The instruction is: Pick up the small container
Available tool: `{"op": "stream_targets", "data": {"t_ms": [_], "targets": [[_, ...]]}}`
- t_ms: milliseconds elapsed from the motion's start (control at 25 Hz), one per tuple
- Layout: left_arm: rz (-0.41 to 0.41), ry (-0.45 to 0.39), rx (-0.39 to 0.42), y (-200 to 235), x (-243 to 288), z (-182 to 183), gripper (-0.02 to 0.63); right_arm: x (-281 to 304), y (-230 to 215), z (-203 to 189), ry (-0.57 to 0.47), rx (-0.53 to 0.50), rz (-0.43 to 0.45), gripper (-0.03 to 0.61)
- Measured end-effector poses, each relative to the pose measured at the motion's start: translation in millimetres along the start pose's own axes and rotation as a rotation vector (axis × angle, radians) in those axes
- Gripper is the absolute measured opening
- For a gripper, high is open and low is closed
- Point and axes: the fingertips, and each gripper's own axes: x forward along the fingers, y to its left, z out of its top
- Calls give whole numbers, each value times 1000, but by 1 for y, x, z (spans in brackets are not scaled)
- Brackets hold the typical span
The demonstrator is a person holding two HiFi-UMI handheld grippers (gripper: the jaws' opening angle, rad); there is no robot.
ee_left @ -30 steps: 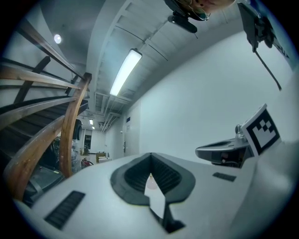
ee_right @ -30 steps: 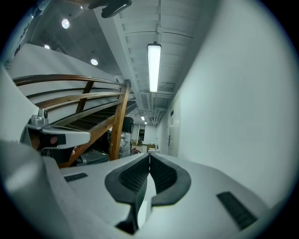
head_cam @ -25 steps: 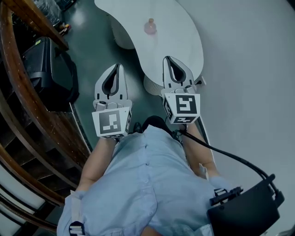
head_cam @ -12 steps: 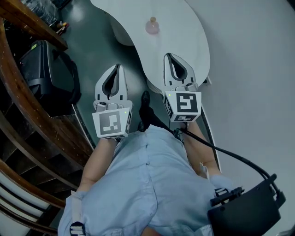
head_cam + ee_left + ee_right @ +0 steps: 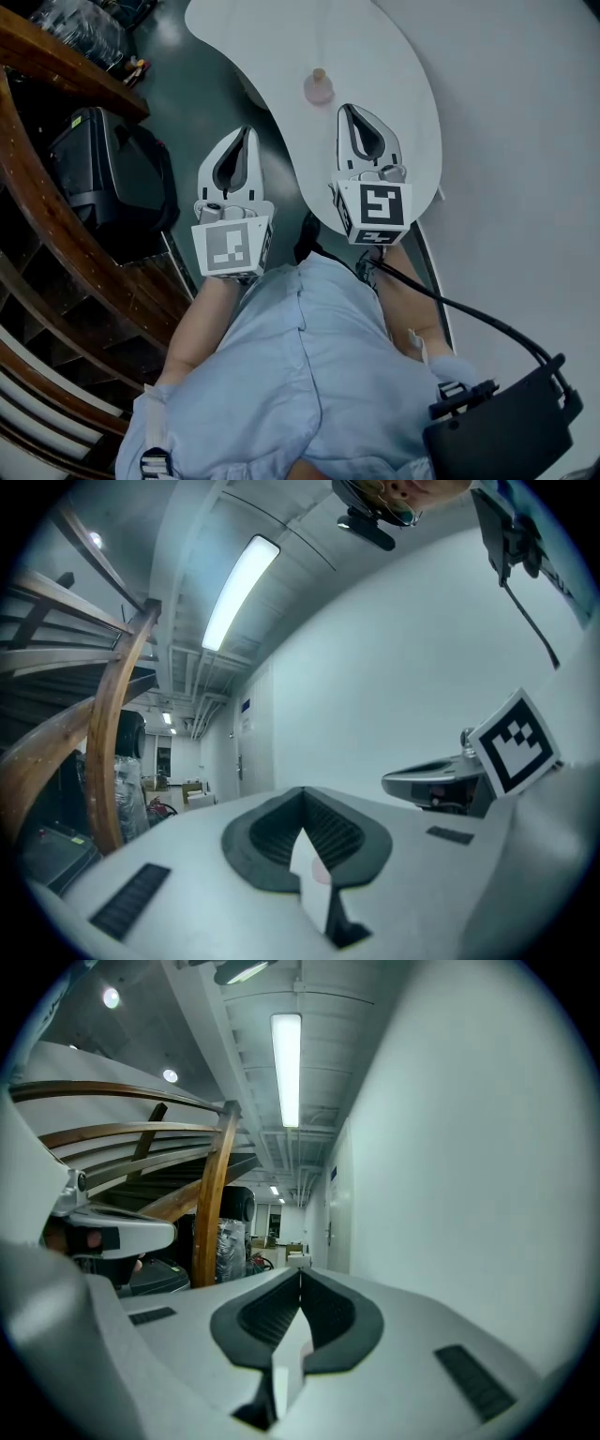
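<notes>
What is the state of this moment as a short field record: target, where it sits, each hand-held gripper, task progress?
target: small container, pink, tan cap
location: on the white table, ahead of the right hand-held gripper, apart from it
left hand-held gripper: jaws together, empty, over the dark floor
right hand-held gripper: jaws together, empty, over the table
progress: container not yet grasped

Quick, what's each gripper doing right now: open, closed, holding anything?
Left gripper: closed, holding nothing.
Right gripper: closed, holding nothing.
</notes>
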Motion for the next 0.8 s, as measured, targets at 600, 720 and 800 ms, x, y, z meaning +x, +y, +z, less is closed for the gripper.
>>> {"op": "stream_targets", "data": {"t_ms": [600, 720, 800], "targets": [[-32, -5, 3, 10, 67, 2, -1, 52, -27, 7, -17, 21, 2, 2], [-35, 16, -10, 14, 76, -9, 0, 62, -27, -9, 21, 30, 3, 2], [-36, 26, -23, 15, 81, -17, -2, 66, -26, -23, 49, 35, 12, 2]]}}
